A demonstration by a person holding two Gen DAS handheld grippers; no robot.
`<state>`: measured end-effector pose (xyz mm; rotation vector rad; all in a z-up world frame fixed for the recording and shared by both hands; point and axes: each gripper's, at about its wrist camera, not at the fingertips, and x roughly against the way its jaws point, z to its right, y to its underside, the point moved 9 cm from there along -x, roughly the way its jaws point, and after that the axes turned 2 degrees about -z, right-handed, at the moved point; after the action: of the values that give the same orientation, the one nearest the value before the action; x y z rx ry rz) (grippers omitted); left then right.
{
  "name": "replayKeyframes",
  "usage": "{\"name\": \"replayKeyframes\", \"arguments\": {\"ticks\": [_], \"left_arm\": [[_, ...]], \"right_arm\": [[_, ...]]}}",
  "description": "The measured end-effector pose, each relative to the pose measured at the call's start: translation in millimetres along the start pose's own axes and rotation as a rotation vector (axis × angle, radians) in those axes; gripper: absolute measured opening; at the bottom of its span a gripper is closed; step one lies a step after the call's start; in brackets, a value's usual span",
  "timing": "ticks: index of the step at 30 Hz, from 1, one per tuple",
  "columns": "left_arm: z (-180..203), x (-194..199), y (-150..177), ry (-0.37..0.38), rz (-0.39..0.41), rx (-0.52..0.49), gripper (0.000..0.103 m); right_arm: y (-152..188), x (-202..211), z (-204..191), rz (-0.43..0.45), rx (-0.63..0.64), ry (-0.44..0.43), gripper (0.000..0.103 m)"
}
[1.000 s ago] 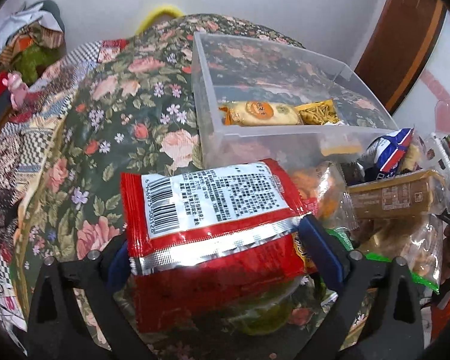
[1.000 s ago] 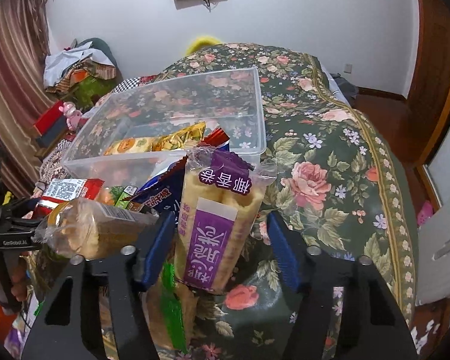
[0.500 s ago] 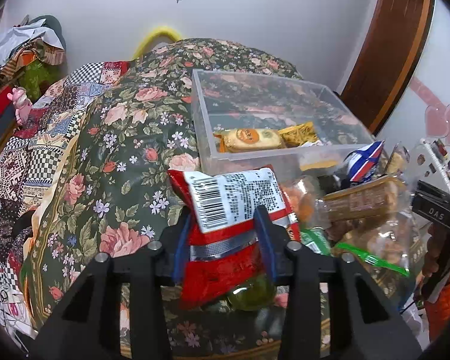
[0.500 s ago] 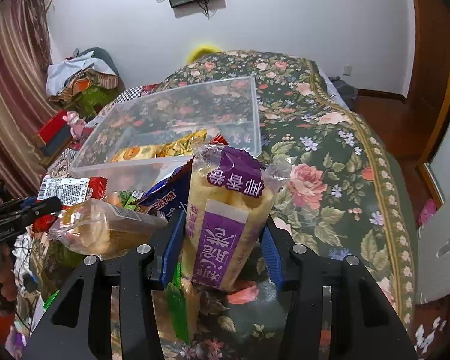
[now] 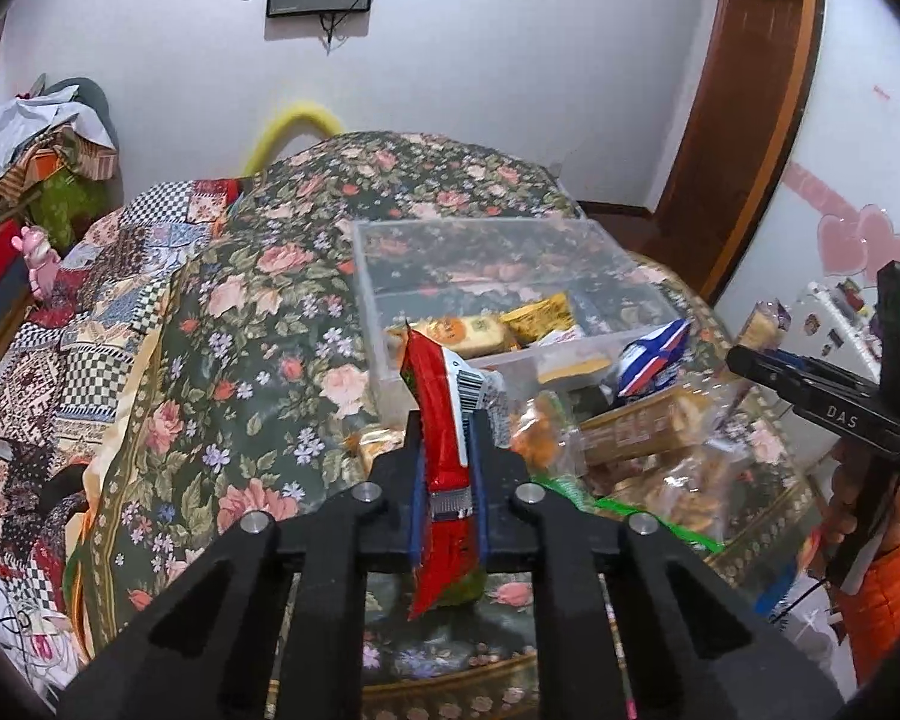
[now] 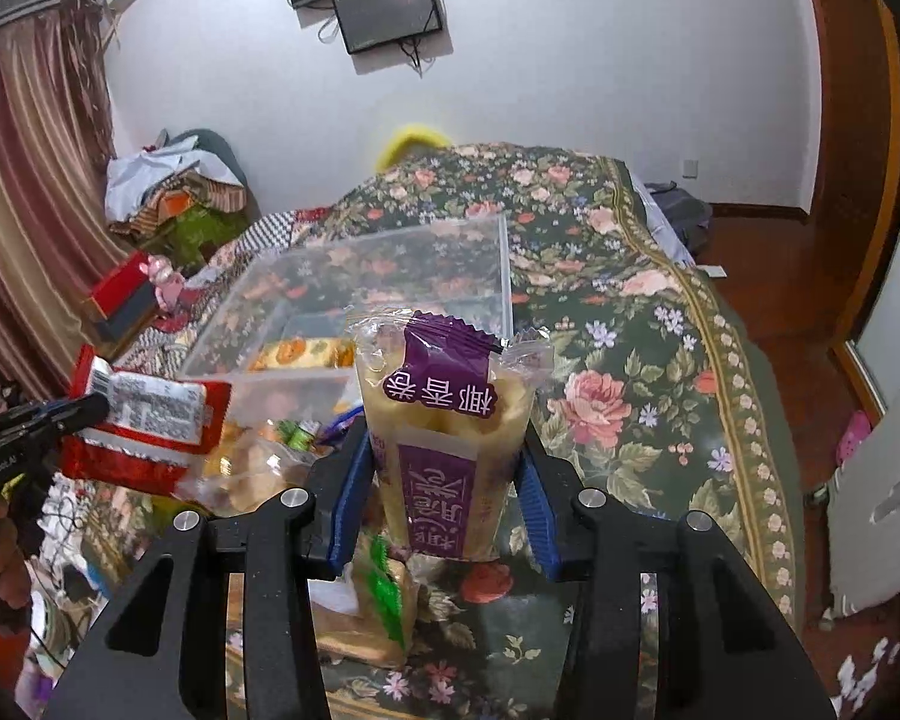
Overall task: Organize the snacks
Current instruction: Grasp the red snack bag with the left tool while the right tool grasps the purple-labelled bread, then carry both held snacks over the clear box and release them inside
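Left gripper point(image 5: 444, 480) jaws pinch a red foil snack packet point(image 5: 441, 438); right gripper point(image 6: 438, 480) jaws clasp a purple-labelled clear wafer-roll bag point(image 6: 444, 420), barely visible from the left wrist. A clear plastic bin point(image 5: 384, 324) holds an orange-printed biscuit pack point(image 5: 468, 333).

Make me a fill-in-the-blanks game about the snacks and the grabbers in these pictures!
1. The left gripper is shut on a ____ snack packet.
2. The right gripper holds a clear bag with a ____ label.
3. The see-through plastic box sits on a cloth printed with ____.
4. A snack with an orange picture lies ____ the box.

Missing words: red; purple; flowers; inside
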<state>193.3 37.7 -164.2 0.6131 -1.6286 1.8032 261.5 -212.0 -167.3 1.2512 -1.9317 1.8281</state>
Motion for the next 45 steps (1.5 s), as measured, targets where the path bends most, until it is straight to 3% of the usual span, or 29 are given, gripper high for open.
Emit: {"name": "replayKeyframes", "arguments": {"ticks": [21,32,45], "left_arm": [[15,49,-64,-0.034,0.163,-0.061,0.009],[16,15,-100,-0.035,0.171,-0.045,0.009],[31,-46,-115,0.002,0.121,-0.027,0.009]], "right_arm": [[-57,34,-22,0.161,0.059,-0.035,0.042],[-81,16,-28,0.171,0.084,-0.036,0.042],[-88,-43,-28,0.055,0.129,0.009,0.042]]}}
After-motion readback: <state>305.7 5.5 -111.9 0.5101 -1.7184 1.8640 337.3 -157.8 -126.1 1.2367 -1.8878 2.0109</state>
